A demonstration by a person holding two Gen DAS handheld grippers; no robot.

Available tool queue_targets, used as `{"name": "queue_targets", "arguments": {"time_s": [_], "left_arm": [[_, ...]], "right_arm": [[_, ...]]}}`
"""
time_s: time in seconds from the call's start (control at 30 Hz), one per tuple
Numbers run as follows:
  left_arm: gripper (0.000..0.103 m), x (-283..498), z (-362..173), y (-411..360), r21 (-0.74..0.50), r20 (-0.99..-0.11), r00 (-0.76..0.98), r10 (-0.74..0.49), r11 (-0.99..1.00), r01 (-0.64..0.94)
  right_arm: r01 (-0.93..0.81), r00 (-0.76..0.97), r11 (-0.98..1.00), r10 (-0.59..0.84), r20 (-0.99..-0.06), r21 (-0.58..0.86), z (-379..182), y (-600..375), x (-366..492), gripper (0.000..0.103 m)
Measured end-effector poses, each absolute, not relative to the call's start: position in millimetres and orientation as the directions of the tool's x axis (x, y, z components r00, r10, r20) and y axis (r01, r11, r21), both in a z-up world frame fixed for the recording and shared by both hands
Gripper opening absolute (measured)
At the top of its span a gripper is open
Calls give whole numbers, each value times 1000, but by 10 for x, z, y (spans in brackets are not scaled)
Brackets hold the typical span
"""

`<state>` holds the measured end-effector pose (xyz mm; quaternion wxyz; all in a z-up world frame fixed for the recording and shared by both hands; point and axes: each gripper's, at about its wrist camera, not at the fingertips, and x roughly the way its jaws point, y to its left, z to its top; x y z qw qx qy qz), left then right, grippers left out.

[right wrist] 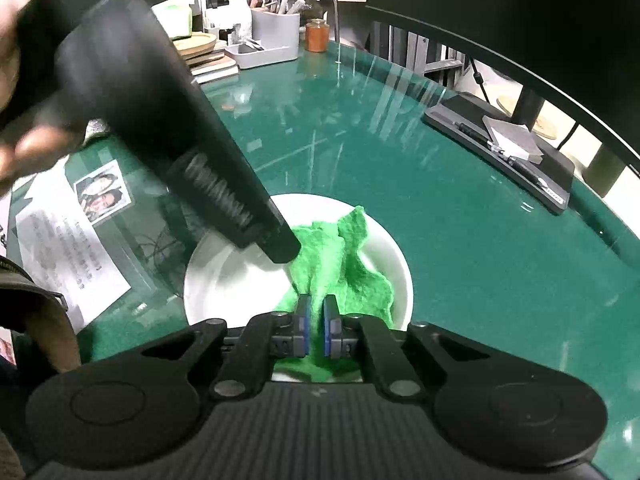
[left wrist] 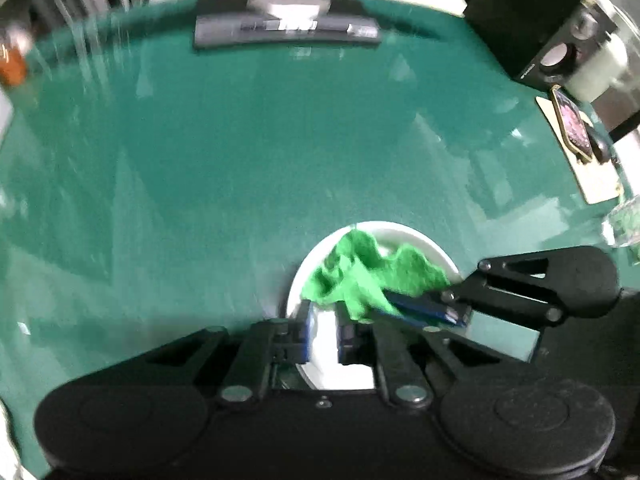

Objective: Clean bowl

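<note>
A white bowl (left wrist: 384, 227) (right wrist: 224, 280) stands on the green glass-topped desk (left wrist: 240, 152), and a crumpled bright green cloth (left wrist: 360, 276) (right wrist: 344, 264) lies in it. My right gripper (right wrist: 317, 320) is shut on the cloth's near edge, which is pinched between its blue pads. In the left wrist view the right gripper (left wrist: 404, 306) reaches in from the right to the cloth. My left gripper (left wrist: 324, 332) hangs over the bowl's near left rim with a narrow gap between its fingers and only white bowl showing there. In the right wrist view the left gripper's (right wrist: 286, 250) dark tip points down into the bowl beside the cloth.
A monitor's flat black base (left wrist: 286, 30) (right wrist: 500, 152) sits at the desk's far side. A phone (left wrist: 574, 128) lies on a card at the right. Papers with a photo (right wrist: 68, 248) lie under the glass. A grey organiser (right wrist: 272, 36) and an amber jar (right wrist: 317, 36) stand at the back.
</note>
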<state>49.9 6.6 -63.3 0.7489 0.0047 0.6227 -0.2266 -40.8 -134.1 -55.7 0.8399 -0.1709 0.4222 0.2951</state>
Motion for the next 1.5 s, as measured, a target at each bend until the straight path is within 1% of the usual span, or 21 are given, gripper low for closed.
{"name": "queue_targets", "arguments": {"time_s": [0.07,0.13,0.23,0.33,0.47,0.5,0.63,0.7,0.73,0.8,0.87,0.9,0.93,0.97,1.0,1.03,1.2,1.27,1.4,1.47,1.5], "left_arm": [[28,508,-604,82,-280,-936,109,-336,893,353],[34,489,-508,108,-266,-935,134,-328,899,348],[29,467,-463,129,-239,-939,154,-309,903,357],[30,421,-326,183,-208,-932,210,-297,909,361],[29,406,-444,172,-65,-960,227,-164,920,387],[29,416,-474,167,-57,-962,224,-153,922,384],[29,495,-697,220,-150,-966,150,-209,931,333],[22,513,-784,197,-164,-966,140,-216,935,315],[14,505,-794,187,-176,-961,149,-231,933,313],[14,468,-774,156,-174,-950,190,-247,926,334],[13,416,-695,74,-93,-936,277,-216,913,397],[13,324,-616,-32,31,-905,387,-175,882,471],[11,199,-528,-162,197,-843,519,-138,821,537],[10,115,-485,-248,306,-792,598,-125,766,565],[9,6,-481,-324,401,-740,662,-123,709,580],[9,-49,-490,-372,434,-722,681,-125,685,585],[9,-116,-552,-474,398,-748,649,-139,689,606],[9,-143,-544,-453,378,-757,637,-144,699,607],[10,-207,-599,-471,375,-763,631,-138,701,607],[11,-227,-631,-442,340,-781,609,-139,724,601],[11,-240,-647,-440,333,-784,605,-140,728,600]], "right_arm": [[-645,471,763,351,-809,-44,-555,-1331,-409,5],[-650,471,759,354,-808,-46,-556,-1319,-409,5],[-648,473,761,357,-806,-43,-564,-1318,-391,5],[-652,470,757,360,-806,-42,-559,-1325,-373,5],[-650,470,758,359,-806,-41,-560,-1327,-362,6],[-651,469,758,359,-807,-42,-560,-1324,-356,7],[-648,472,761,364,-803,-36,-558,-1333,-363,7],[-646,471,762,365,-803,-33,-559,-1328,-355,7],[-646,471,763,364,-803,-33,-559,-1327,-353,7],[-640,475,767,361,-802,-34,-561,-1326,-351,8],[-632,482,774,353,-802,-39,-561,-1326,-339,8],[-626,492,778,344,-800,-50,-555,-1327,-330,8],[-623,500,780,339,-797,-59,-550,-1328,-325,8],[-616,522,784,330,-786,-79,-530,-1327,-311,8],[-606,548,788,319,-774,-105,-511,-1322,-293,8],[-601,564,790,309,-766,-123,-505,-1317,-282,8],[-659,580,715,287,-762,-233,-639,-1214,-335,6],[-675,570,701,298,-766,-230,-647,-1199,-367,6],[-671,546,725,339,-767,-157,-613,-1241,-337,6],[-662,584,721,323,-745,-206,-580,-1232,-363,7],[-657,603,718,317,-733,-230,-565,-1232,-379,12]]}}
